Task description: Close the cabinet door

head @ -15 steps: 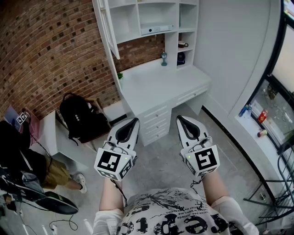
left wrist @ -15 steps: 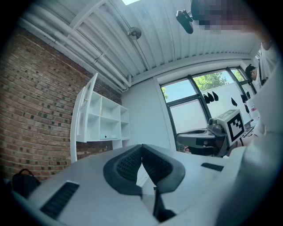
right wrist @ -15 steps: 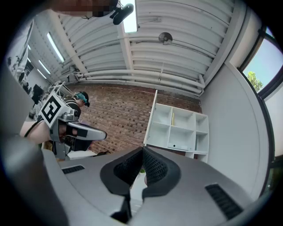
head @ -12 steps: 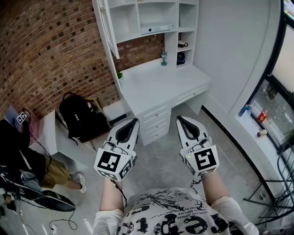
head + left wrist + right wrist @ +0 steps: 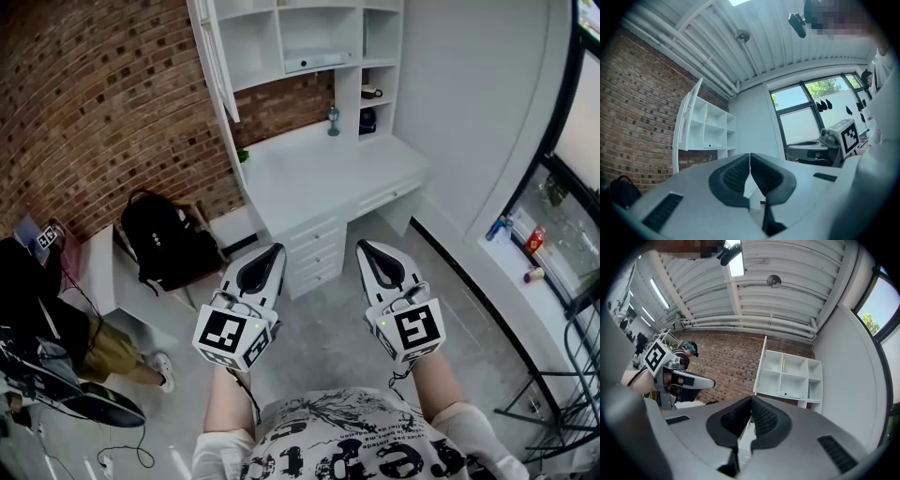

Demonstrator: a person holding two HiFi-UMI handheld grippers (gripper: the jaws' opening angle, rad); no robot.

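Note:
A white wall cabinet [image 5: 309, 37] with open shelves stands above a white desk [image 5: 323, 173] against the brick wall. Its white door [image 5: 217, 61] hangs swung open at the cabinet's left side, also seen as the door [image 5: 689, 117] in the left gripper view and the door [image 5: 760, 364] in the right gripper view. My left gripper [image 5: 273, 248] and right gripper [image 5: 364, 247] are held side by side in front of the desk, well short of the cabinet. Both are shut with nothing between their jaws.
A black backpack [image 5: 164, 246] sits on a low white bench [image 5: 108, 281] left of the desk. A person [image 5: 56, 337] sits at the far left. Small items [image 5: 334, 119] stand on the desk. A window sill with bottles [image 5: 520, 239] runs along the right.

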